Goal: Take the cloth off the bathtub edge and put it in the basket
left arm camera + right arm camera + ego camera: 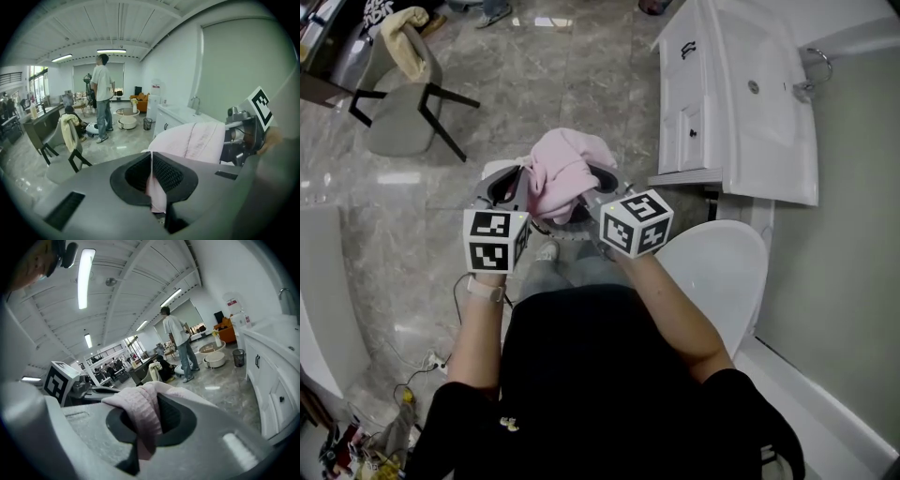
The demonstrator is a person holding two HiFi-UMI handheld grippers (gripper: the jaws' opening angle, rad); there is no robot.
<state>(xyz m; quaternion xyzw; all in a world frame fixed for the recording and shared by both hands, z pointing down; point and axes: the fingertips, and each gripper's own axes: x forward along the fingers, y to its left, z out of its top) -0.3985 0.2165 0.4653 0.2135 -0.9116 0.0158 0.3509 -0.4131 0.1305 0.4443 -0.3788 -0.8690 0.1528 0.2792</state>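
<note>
Pink cloth [564, 172] hangs bunched near the white vanity cabinet [686, 98]. Your left gripper [151, 180] and right gripper [143, 430] each clamp it.

Pale pink cloth [562, 173]; black-and-white square-patterned marker cubes [495, 239]; white vanity cabinet [694, 103]; grey-beige marbled floor [544, 75]; grey chair [394, 117] with black legs, cream-yellow towel [405, 37] over it; white toilet lid [722, 272].

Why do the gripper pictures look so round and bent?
Left gripper view and right gripper view: wide-angle lenses bow the ceiling, corners black; pink cloth sharp up close. Head view: lines straight, bright glare on the marble floor.
</note>
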